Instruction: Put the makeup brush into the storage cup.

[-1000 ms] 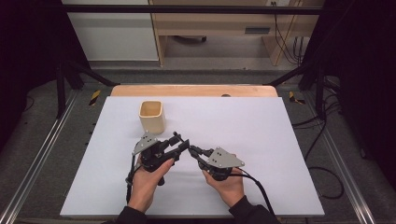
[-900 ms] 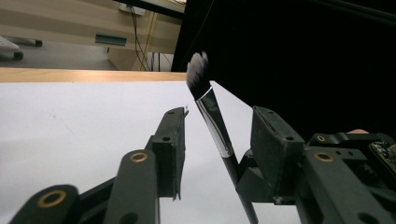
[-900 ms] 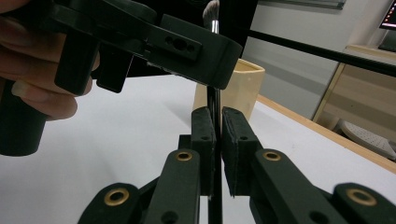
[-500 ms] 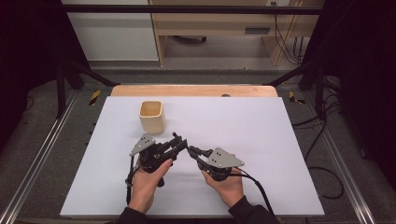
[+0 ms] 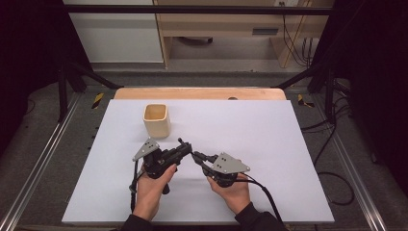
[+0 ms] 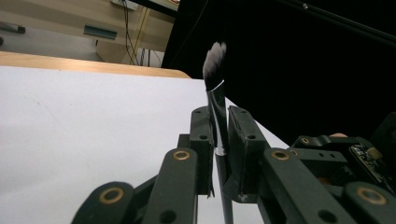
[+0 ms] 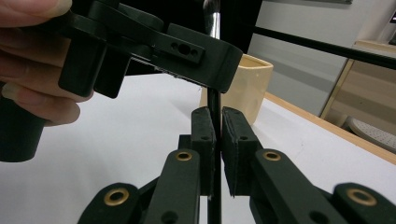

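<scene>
A slim brush stands upright between both grippers near the table's front middle. Its grey-white bristles (image 6: 215,60) top a shiny ferrule, and its thin black handle (image 7: 214,100) runs down below. My left gripper (image 6: 219,119) has just been closing and is now shut on the ferrule. My right gripper (image 7: 218,119) is shut on the handle lower down. In the high view the left gripper (image 5: 185,146) and right gripper (image 5: 196,155) meet tip to tip. The left gripper's body (image 7: 154,42) hangs just above the right one's jaws.
A cream square cup (image 5: 157,120) stands upright behind the grippers, to the left; it also shows in the right gripper view (image 7: 250,86). The white table sheet (image 5: 269,139) ends in a wooden strip (image 5: 199,93) at the back. Black frame posts flank the table.
The left gripper's jaws have drawn together onto the brush. Both hands have stayed where they were.
</scene>
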